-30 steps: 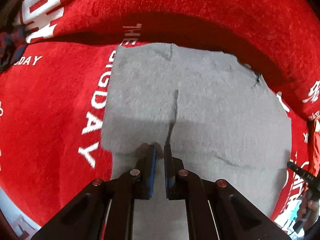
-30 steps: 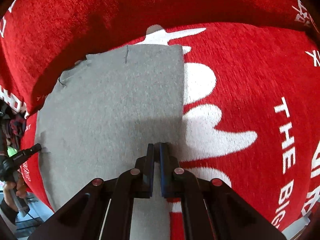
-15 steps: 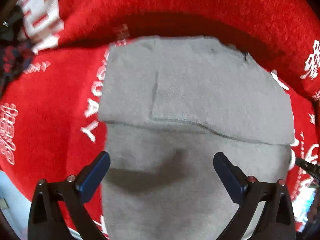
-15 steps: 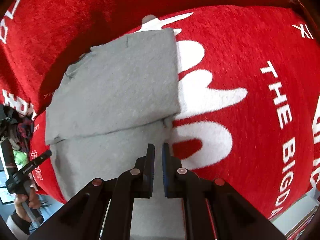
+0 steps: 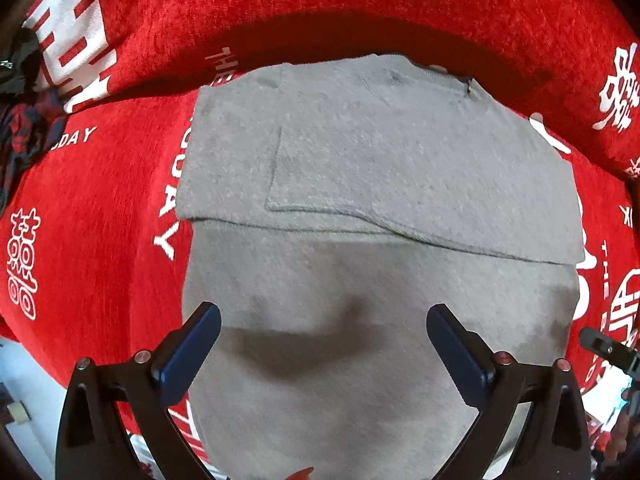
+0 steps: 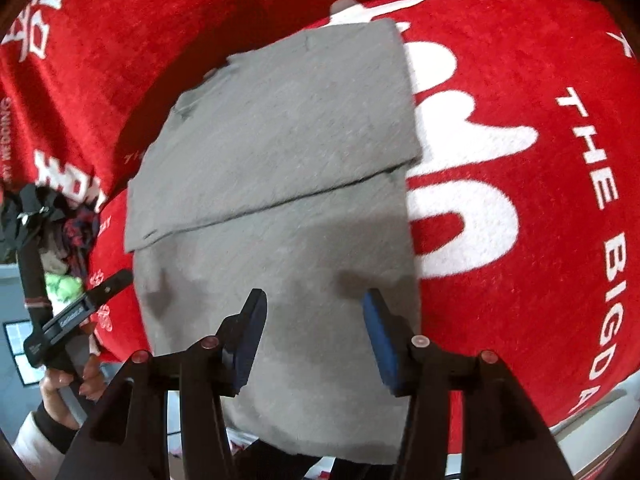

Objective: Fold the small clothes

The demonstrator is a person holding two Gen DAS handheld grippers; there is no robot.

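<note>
A small grey garment lies flat on a red blanket with white lettering. Its far part is folded over the near part, with the folded edge running across the middle; it also shows in the right wrist view. My left gripper is open wide and empty above the garment's near part. My right gripper is open and empty above the garment's near right part. The left gripper's body and the hand holding it show at the left of the right wrist view.
The red blanket rises in a fold behind the garment. A heap of dark, plaid and green clothes lies at the far left, also seen in the left wrist view. The blanket's near edge drops off to a pale floor.
Both grippers held the garment's edge shut and carried it over. The left let go first, then the right; both have pulled back over the near part. The garment now lies folded.
</note>
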